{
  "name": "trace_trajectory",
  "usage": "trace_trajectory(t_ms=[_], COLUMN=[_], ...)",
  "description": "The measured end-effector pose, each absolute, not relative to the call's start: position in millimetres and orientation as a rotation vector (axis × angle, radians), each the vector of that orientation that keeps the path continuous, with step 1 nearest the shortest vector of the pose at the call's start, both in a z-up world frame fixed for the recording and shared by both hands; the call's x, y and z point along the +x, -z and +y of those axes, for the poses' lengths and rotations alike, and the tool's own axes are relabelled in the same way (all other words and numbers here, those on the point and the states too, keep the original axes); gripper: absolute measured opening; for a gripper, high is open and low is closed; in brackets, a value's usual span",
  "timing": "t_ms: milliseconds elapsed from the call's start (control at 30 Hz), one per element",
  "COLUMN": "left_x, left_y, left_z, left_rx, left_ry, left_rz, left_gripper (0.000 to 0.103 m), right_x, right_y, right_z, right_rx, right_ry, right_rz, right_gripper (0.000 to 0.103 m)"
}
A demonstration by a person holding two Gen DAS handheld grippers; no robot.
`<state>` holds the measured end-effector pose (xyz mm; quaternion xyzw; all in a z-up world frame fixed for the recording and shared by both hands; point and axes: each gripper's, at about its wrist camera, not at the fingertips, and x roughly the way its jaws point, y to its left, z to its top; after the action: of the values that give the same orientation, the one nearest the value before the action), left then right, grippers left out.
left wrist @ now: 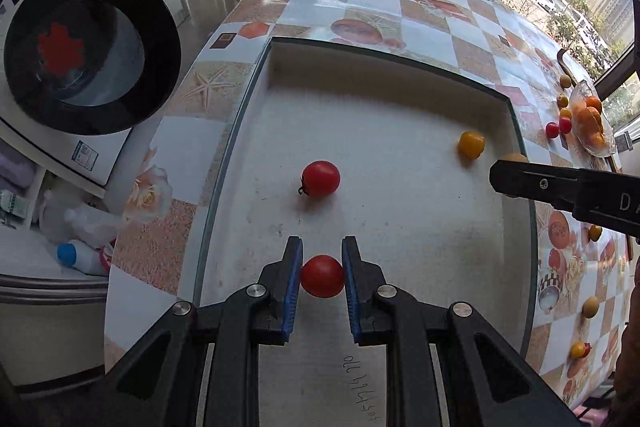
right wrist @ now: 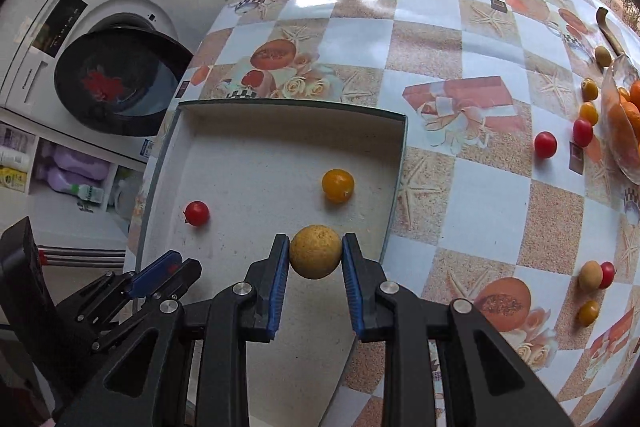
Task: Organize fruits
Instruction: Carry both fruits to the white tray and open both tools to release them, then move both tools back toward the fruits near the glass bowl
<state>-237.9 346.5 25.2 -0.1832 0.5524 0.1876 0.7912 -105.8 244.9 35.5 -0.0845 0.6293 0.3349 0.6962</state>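
The left tool (left wrist: pixel 322 259) grips a smooth red cherry tomato (left wrist: pixel 322 275) between its blue ribbed pads (left wrist: pixel 294 279), low over the near part of a shallow white tray (left wrist: pixel 400 131). The tray is rectangular with a grainy floor and low walls, set on the table (right wrist: pixel 460 187), which wears a glossy checked cloth printed with fruit and starfish. Ahead of the left tool a second red tomato (left wrist: pixel 320 178) lies on the tray floor, its dark stem end pointing left. Farther ahead and to the right sits a glossy yellow-orange tomato (left wrist: pixel 471 144).

The right tool (right wrist: pixel 315 247) is closed on a round, matte tan fruit (right wrist: pixel 315 251) with a speckled skin, over the tray's near right part. Far to its right, a clear glass bowl (right wrist: pixel 612 131) holds orange fruits (right wrist: pixel 634 99); small red and yellow fruits lie loose on the table beside the bowl.
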Motion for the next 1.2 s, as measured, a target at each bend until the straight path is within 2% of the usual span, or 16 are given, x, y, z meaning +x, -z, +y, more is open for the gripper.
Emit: trace_trajectory(t_ms=[500,567,600,633,800,867,933,1033,1200], left_x=[-235.8,-235.8,-235.9,-237.0,-235.8,-236.3,-236.5,-236.4,-235.0], left_y=[-13.6,-13.8,-14.2,-15.6,-13.1,-12.1,-12.0,-12.4,-15.6], left_z=[347.2,347.3,347.7,348.1,346.7,346.8,346.5,345.3,341.0], left_rx=[-0.336,-0.314,-0.309,-0.317,-0.289,-0.297,-0.297,-0.296,-0.287], left_ry=[-0.415,-0.437,-0.447,-0.438,-0.445,-0.444,-0.45,-0.452,-0.451], left_rz=[1.228,1.231,1.228,1.213,1.235,1.242,1.245,1.25,1.257], left_gripper=[0.024,0.035,0.058,0.065,0.065,0.065,0.065,0.065,0.065], right_x=[-105.1,-106.3,-106.3,-106.0,-103.9,-103.1,-102.6,-101.7,-100.4], right_y=[-6.8,-7.4,-7.3,-7.0,-4.9,-6.7,-10.8,-19.8,-34.3], right_z=[274.1,274.1,275.0,275.4,275.4,273.4,271.0,266.9,255.8], right_rx=[-0.247,-0.256,-0.261,-0.259,-0.241,-0.236,-0.225,-0.192,-0.135], right_ry=[-0.707,-0.706,-0.707,-0.711,-0.721,-0.719,-0.72,-0.734,-0.737], right_rz=[1.433,1.423,1.422,1.423,1.437,1.435,1.423,1.407,1.393], right_gripper=[0.029,0.029,0.029,0.03,0.032,0.043,0.063,0.078,0.081])
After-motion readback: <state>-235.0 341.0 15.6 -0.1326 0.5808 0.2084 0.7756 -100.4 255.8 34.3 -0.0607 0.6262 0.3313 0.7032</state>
